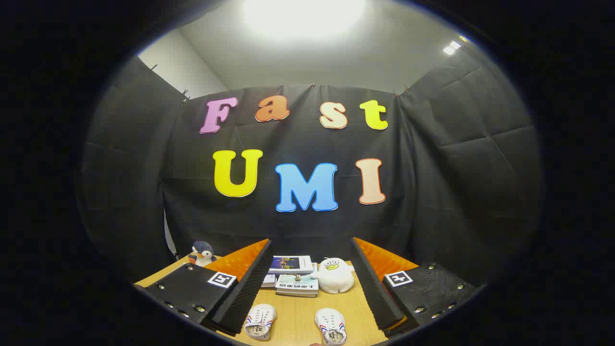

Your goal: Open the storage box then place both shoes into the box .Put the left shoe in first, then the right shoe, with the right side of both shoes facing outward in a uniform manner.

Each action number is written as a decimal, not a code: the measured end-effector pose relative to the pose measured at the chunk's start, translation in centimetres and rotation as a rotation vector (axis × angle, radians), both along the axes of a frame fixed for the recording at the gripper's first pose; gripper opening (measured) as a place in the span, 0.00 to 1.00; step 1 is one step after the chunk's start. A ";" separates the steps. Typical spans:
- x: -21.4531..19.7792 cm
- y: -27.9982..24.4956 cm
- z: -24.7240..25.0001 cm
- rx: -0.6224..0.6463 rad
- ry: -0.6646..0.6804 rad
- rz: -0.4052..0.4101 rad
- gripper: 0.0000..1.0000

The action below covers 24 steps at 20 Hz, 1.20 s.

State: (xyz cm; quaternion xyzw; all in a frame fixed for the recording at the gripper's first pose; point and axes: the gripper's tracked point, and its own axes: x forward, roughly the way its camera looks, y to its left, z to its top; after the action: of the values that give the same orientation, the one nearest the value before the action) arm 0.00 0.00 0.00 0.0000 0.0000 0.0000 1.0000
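A light wooden worktop [298, 312] fills the lower part of the scene, backed by black cloth walls [456, 168] that hang in creased panels. At the far left corner of the worktop stands a small plush penguin [202, 253], dark on top with a pale belly. Near the back, in the middle, lie a few books [294, 276]: one with a dark cover sits farthest back, and a stack of others lies in front of it. Touching the stack on its right side sits a white plush duck [335, 275] with a yellow bill. Overhead, a bright ceiling light [302, 14] glares against the pale ceiling, and a smaller lamp [450, 48] shines off to the right.
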 end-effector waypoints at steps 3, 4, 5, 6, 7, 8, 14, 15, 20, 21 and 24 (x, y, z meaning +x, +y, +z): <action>-0.7 0.1 0.5 -0.030 -0.012 -0.003 0.97; -1.0 -0.2 0.4 -0.030 -0.013 -0.013 0.97; -1.1 -0.1 0.4 -0.022 -0.012 -0.010 0.97; -1.2 0.1 0.4 -0.017 -0.012 -0.004 0.97; -1.2 0.1 0.5 -0.020 -0.015 -0.004 0.97; -1.1 -0.2 0.7 -0.031 -0.022 -0.008 0.97; -0.9 0.4 1.1 -0.049 -0.048 0.020 0.97; -0.6 0.4 0.9 -0.051 -0.042 0.024 0.97; 0.6 -0.2 0.0 -0.024 -0.027 0.031 0.97; 1.0 -0.4 -0.3 -0.021 -0.020 0.030 0.97; 1.8 -0.7 -1.2 -0.002 -0.003 0.032 0.97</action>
State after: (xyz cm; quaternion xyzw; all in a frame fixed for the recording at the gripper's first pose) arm 1.82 -0.67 -1.17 -0.0011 -0.0015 0.0161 0.9999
